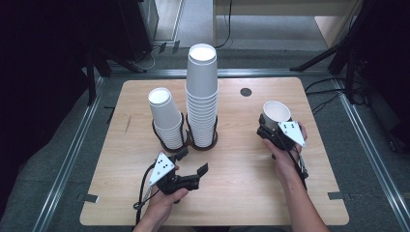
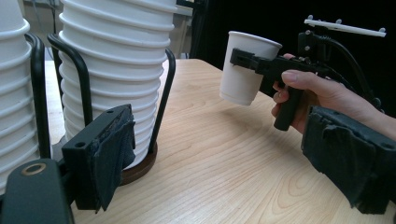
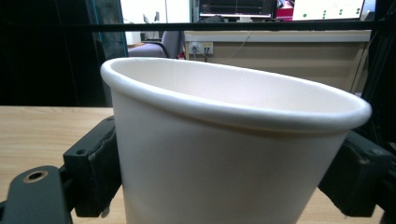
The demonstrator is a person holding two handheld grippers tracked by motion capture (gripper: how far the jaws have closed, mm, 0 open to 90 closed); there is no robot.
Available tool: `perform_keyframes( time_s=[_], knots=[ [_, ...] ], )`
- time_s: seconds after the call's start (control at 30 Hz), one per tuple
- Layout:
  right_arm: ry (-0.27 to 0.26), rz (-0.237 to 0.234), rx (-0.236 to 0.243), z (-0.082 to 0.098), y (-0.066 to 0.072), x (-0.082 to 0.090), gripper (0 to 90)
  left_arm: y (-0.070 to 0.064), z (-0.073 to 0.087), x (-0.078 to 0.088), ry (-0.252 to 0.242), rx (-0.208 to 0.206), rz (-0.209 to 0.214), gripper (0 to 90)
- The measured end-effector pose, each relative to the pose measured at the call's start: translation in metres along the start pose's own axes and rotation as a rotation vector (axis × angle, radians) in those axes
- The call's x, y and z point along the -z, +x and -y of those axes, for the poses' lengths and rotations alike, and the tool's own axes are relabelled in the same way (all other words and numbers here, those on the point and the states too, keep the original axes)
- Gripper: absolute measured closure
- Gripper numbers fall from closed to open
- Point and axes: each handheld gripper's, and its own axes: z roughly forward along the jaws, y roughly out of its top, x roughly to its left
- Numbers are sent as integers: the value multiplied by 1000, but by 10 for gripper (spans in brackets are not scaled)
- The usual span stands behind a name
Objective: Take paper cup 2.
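The right tongs (image 1: 270, 126) are pinching a single white paper cup (image 1: 276, 114) by its side wall, one black jaw on either flank, as the right gripper view shows plainly with the cup (image 3: 224, 154) wedged between the pads. From the left gripper view the cup (image 2: 246, 67) hangs clear above the counter (image 2: 224, 154), mouth up and slightly tilted, over the right half of the counter and well apart from the two stacks.

It looks a featherweight thing, thin-walled and easily dented; I'd judge a hard squeeze would buckle the wall into an oval (the rolled rim is the only stiff part). The jaws sit below that rim, on the upper part of the wall, which seems a sensible place to hold: high enough to borrow the rim's stiffness. The smooth paper could slide through the pads if the grip slackens, and the taper means it would drop downward rather than ride up.

The left tongs (image 1: 192, 167) stand spread with nothing between them, resting low over the counter just in front of the taller stack of cups (image 1: 201, 94) in its dark wire holder (image 1: 212, 135). The shorter stack (image 1: 166, 116) stands beside it to the left, upside down like its neighbour.
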Motion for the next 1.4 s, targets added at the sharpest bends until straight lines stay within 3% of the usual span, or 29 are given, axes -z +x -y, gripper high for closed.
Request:
perform_keyframes(
  time_s=[0.13, 0.53, 1.4],
  knots=[
    [28, 10, 49, 1, 2, -4, 121, 1, 0, 0, 2, 0, 1, 100],
    [75, 28, 66, 3, 4, -12, 113, 2, 0, 1, 0, 5, -6, 100],
    [160, 10, 51, 15, 3, -8, 80, 1, 0, 1, 5, 5, 0, 100]
  ],
)
